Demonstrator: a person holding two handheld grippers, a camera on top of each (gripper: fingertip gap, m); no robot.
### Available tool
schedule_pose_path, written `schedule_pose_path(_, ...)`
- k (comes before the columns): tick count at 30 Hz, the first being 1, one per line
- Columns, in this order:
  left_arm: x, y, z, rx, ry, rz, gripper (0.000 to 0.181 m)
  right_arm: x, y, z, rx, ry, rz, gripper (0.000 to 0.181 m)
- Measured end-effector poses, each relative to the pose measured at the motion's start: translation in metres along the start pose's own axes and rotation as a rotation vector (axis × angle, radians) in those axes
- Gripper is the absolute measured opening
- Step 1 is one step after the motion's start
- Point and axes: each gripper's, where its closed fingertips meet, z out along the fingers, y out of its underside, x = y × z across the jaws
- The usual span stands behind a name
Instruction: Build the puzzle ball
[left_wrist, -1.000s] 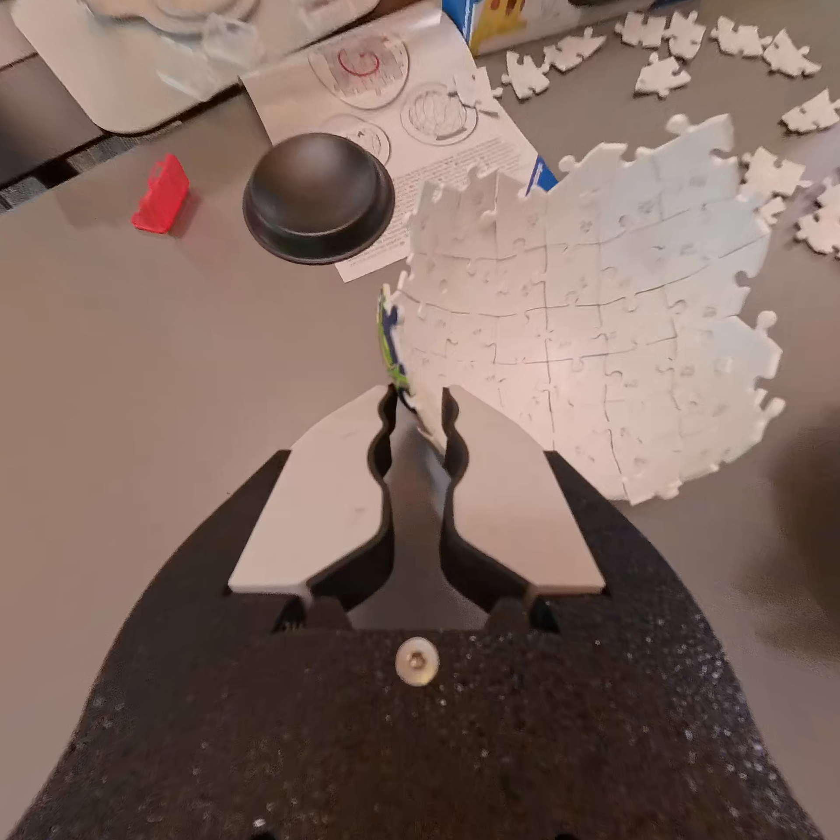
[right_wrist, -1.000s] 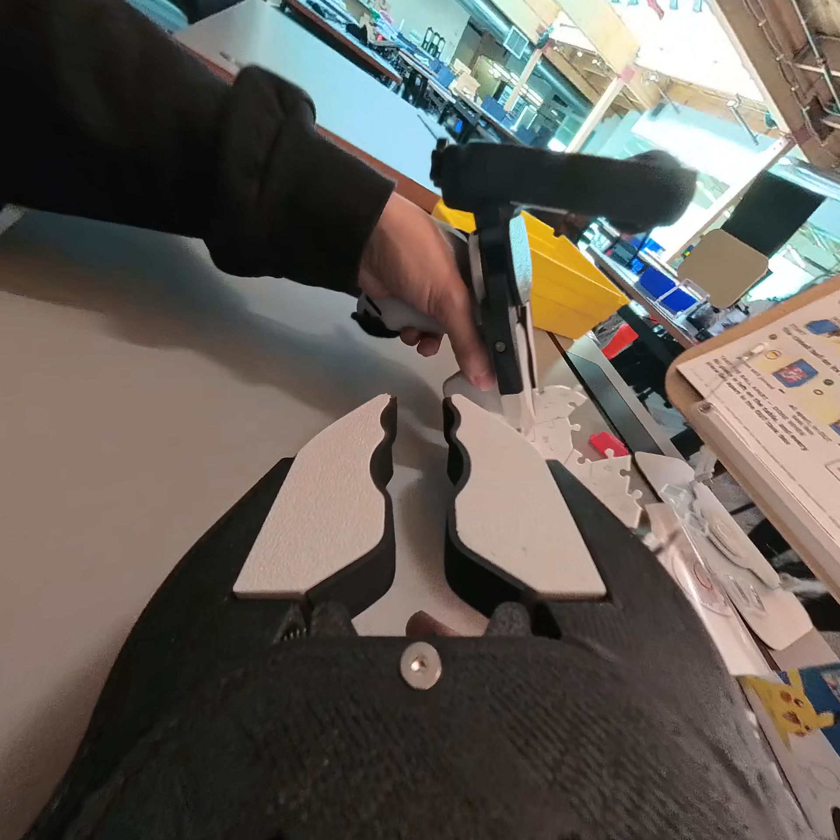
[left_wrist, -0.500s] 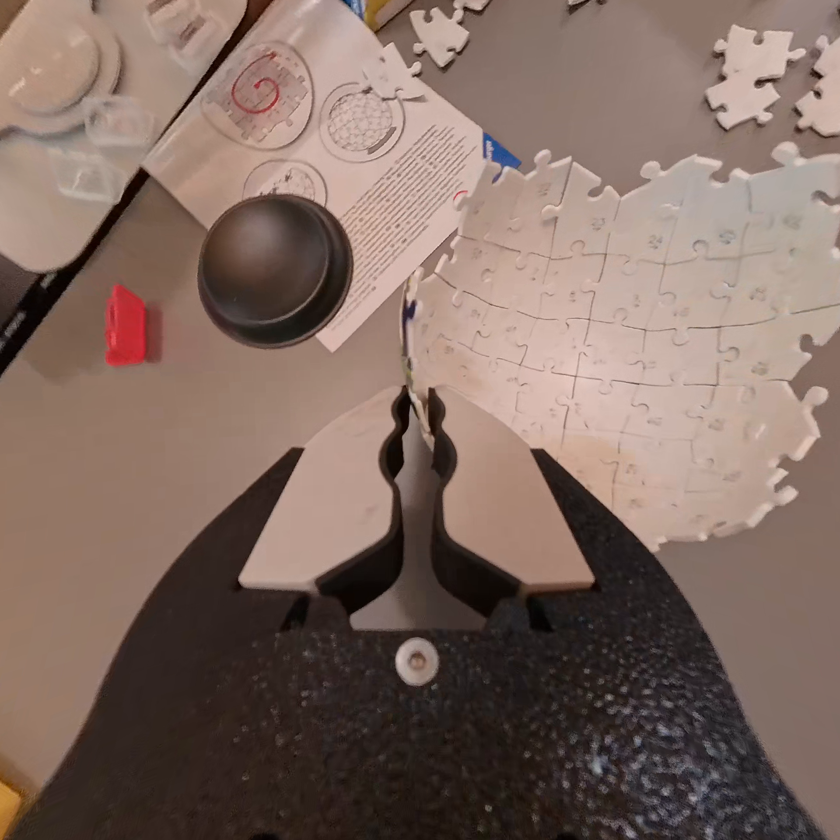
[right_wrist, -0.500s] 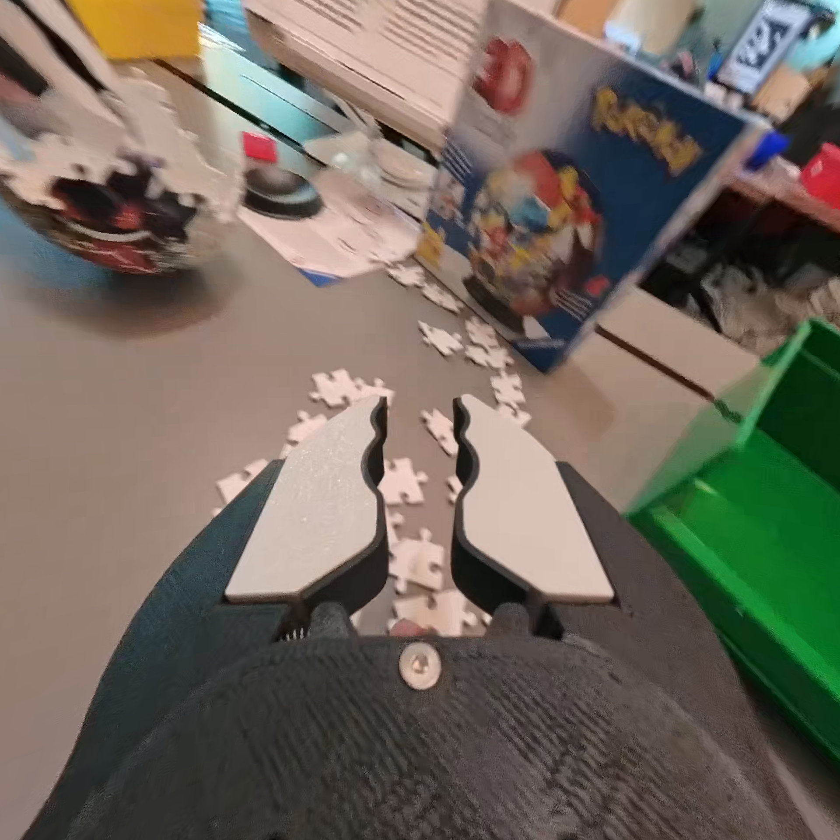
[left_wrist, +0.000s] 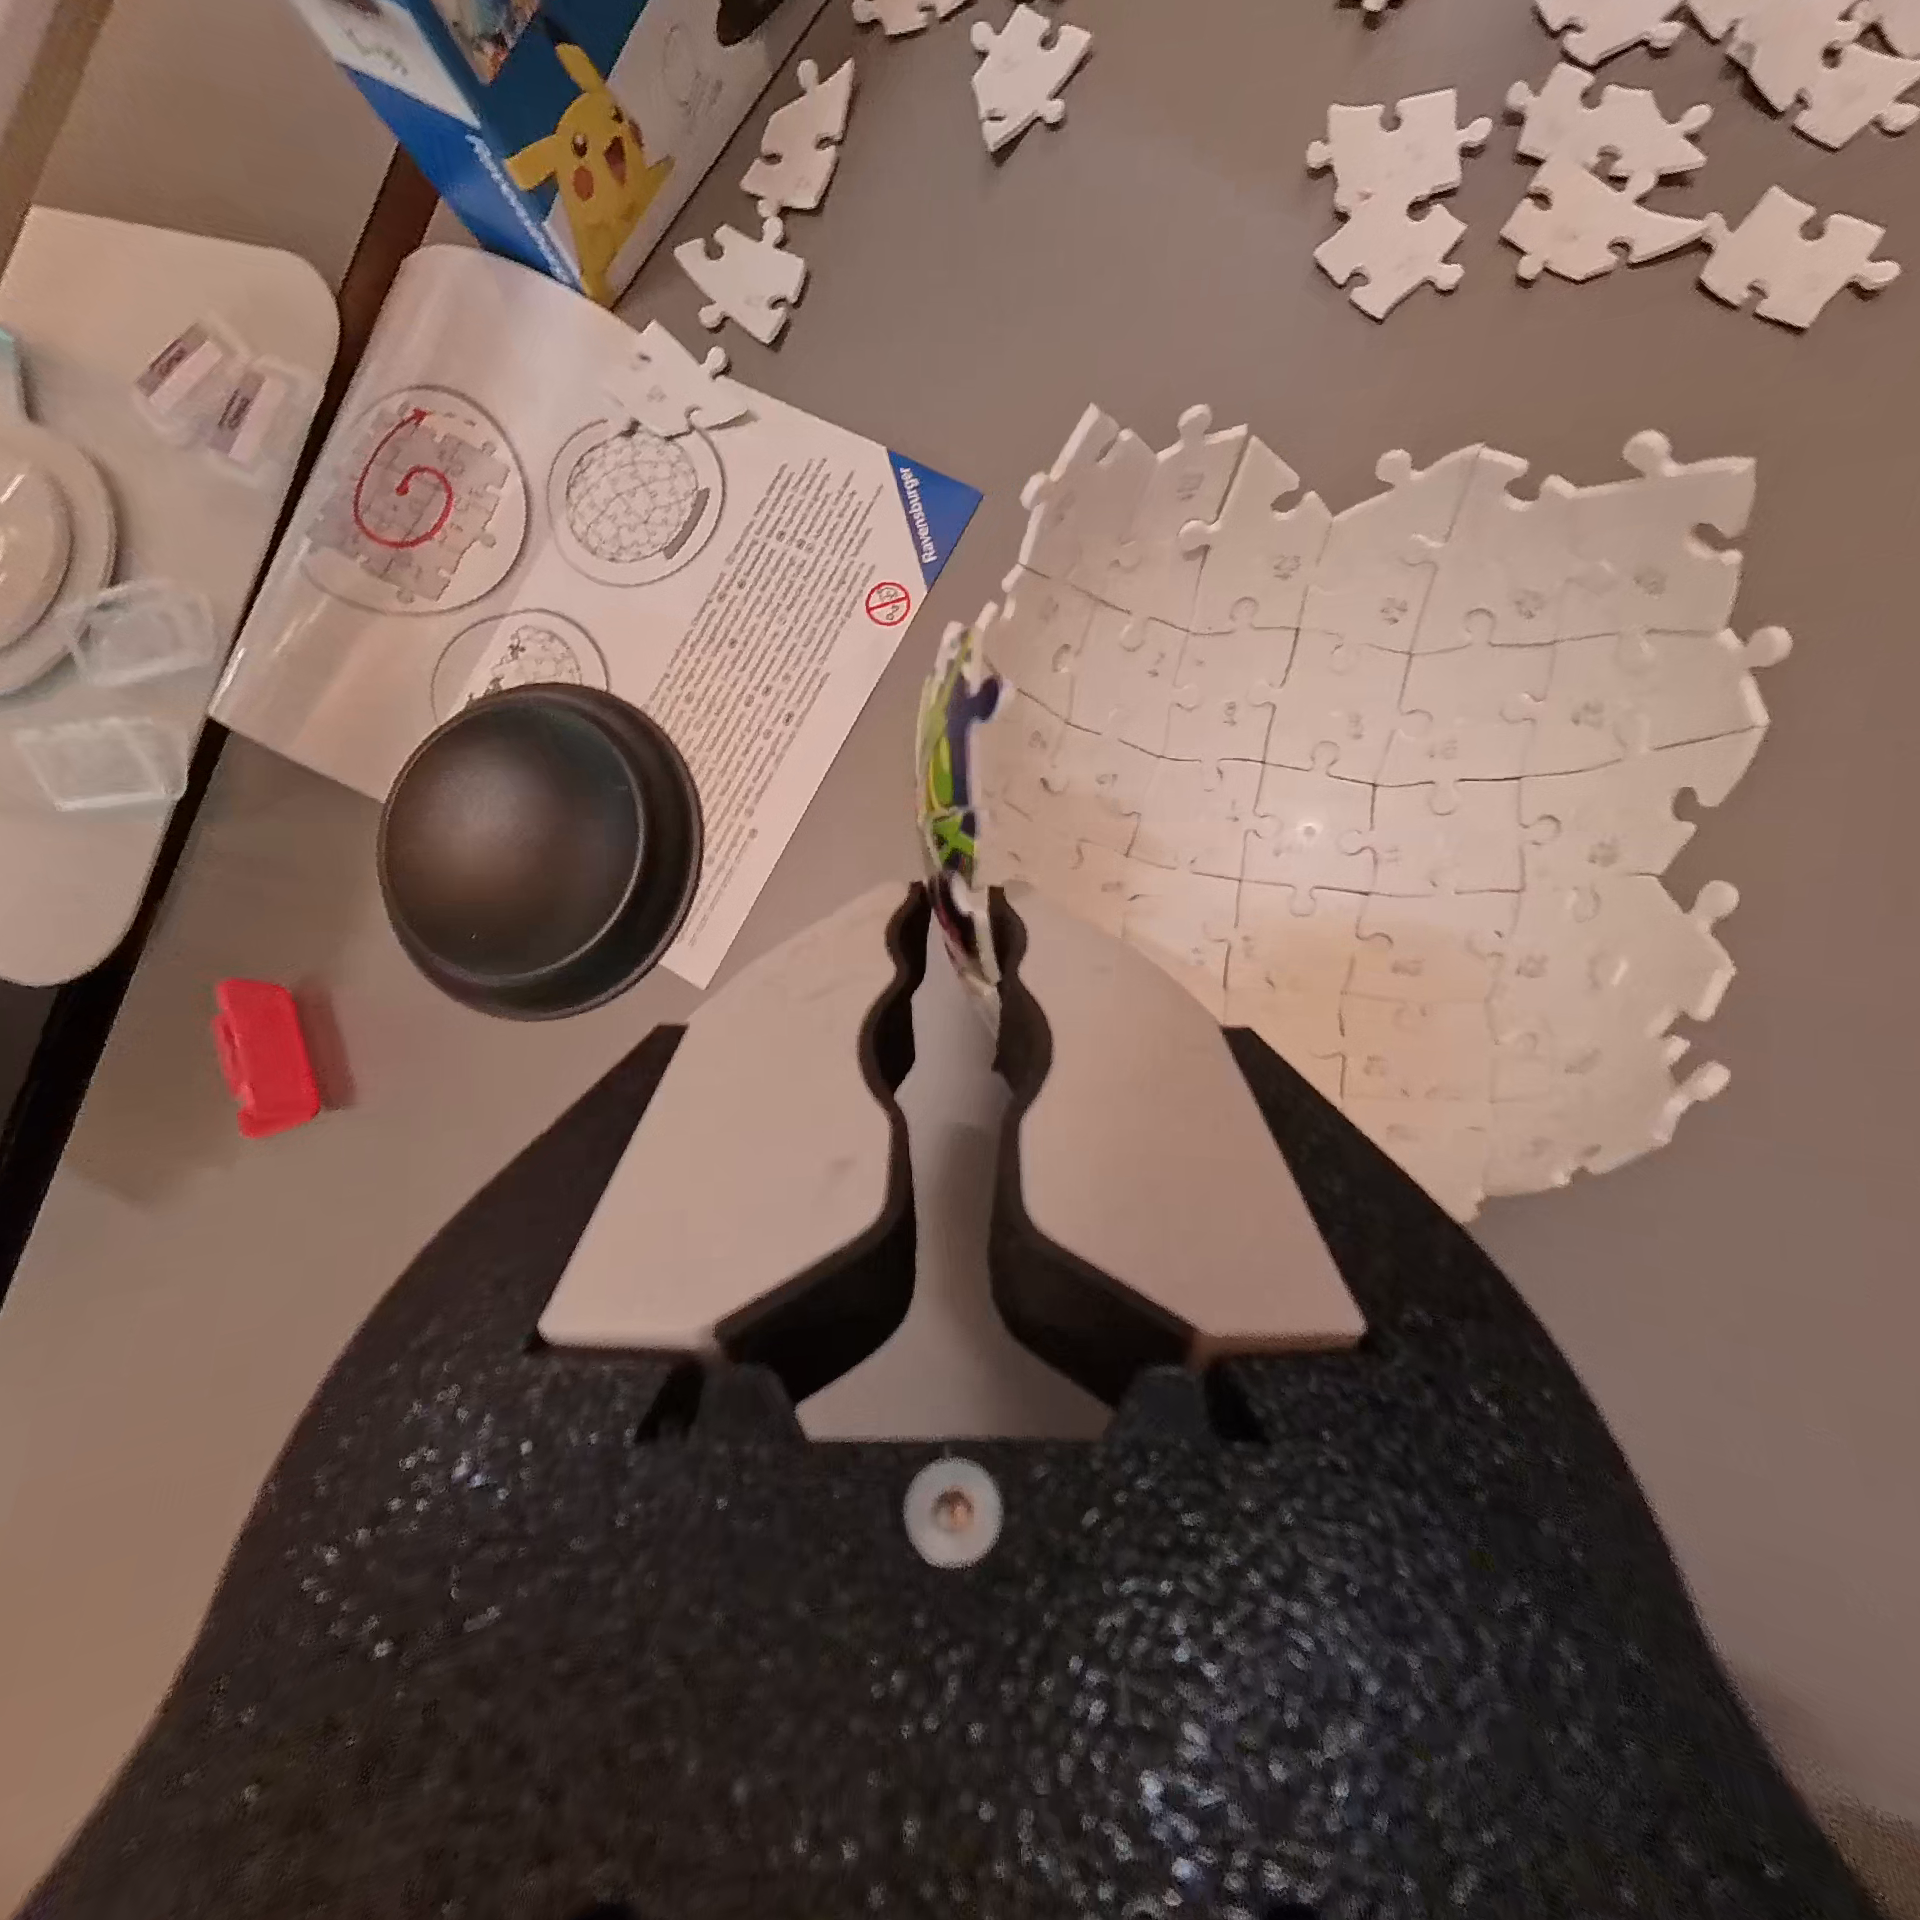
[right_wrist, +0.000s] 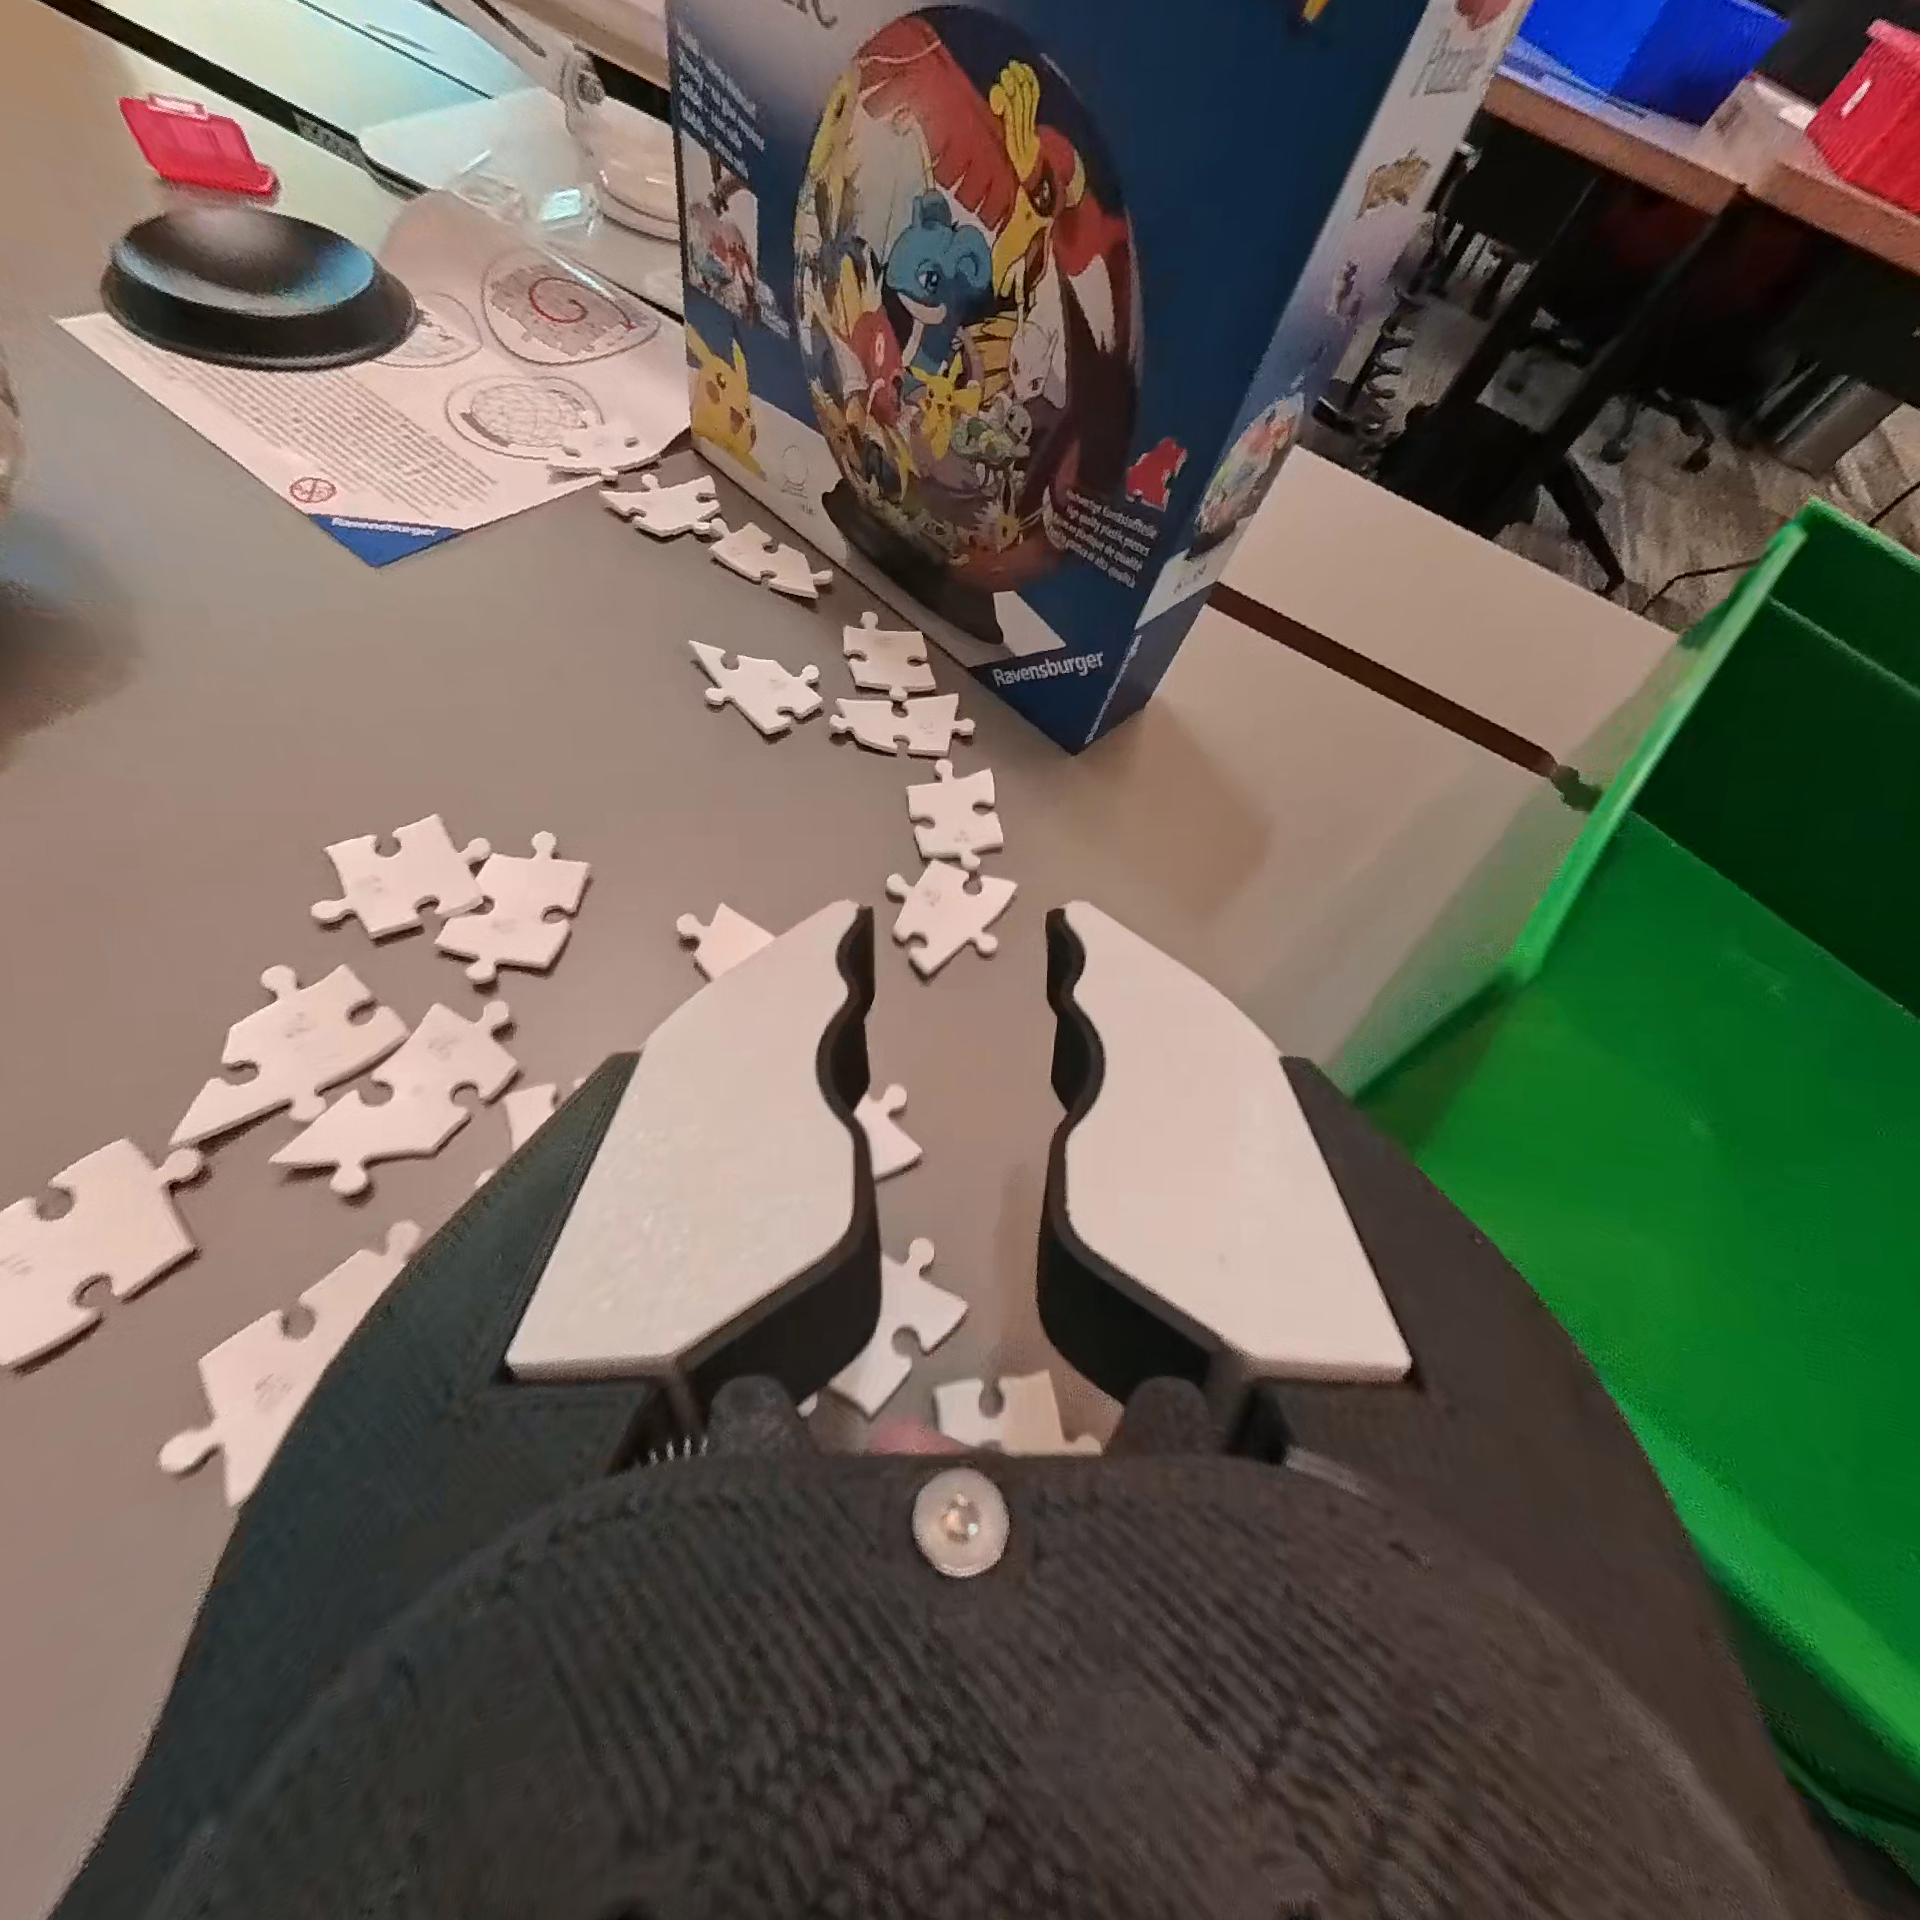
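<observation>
The partly built puzzle ball (left_wrist: 1351, 790) is a curved shell with its white inner side facing the left wrist view. My left gripper (left_wrist: 958, 914) is shut on the shell's near left rim and holds it above the grey table (left_wrist: 1091, 312). Loose white pieces (left_wrist: 1621, 208) lie at the far right there. My right gripper (right_wrist: 958, 925) is open and empty, low over scattered loose pieces (right_wrist: 416, 1029), with one piece (right_wrist: 948, 912) just past its tips. The black ball stand (left_wrist: 535, 842) sits on the instruction sheet (left_wrist: 665, 540).
The blue puzzle box (right_wrist: 1018, 343) stands behind the loose pieces. A green bin (right_wrist: 1704, 997) lies close to the right of my right gripper. A small red block (left_wrist: 265, 1055) lies near the table's left edge. A light tray (left_wrist: 125, 561) sits beyond that edge. Spacing between my two grippers at the tips: around 30 cm.
My right gripper swung away from the left hand toward the loose pieces and box, then dropped closer to them and opened a little wider. My left gripper closed tighter on the shell's rim.
</observation>
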Motion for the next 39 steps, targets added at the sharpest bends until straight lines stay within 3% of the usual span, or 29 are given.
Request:
schedule_pose_path(11,-0.002,-0.002,0.009,-0.017,0.061,0.043,0.009,0.014,-0.006,0.036,-0.005,0.019,-0.015,0.032)
schedule_pose_path(20,0.001,-0.006,0.009,-0.017,0.063,0.005,0.013,0.012,-0.014,0.028,0.044,0.059,0.026,0.024)
schedule_pose_path(24,0.002,-0.003,0.01,-0.042,0.053,0.039,0.015,-0.016,-0.047,0.036,0.155,-0.01,0.0,0.022)
schedule_pose_path(26,0.001,-0.001,0.012,-0.048,0.048,0.045,0.015,-0.047,-0.072,0.056,0.188,-0.092,-0.064,0.022)
schedule_pose_path(30,0.002,0.0,0.015,-0.03,0.072,0.034,0.015,-0.107,-0.086,0.116,0.04,-0.287,-0.304,0.036)
schedule_pose_path(34,0.003,0.0,0.018,-0.005,0.104,0.024,0.014,-0.118,-0.087,0.167,-0.075,-0.312,-0.394,0.033)
schedule_pose_path(39,0.004,0.003,0.017,0.011,0.139,0.023,0.014,-0.125,-0.084,0.197,-0.124,-0.365,-0.444,0.033)
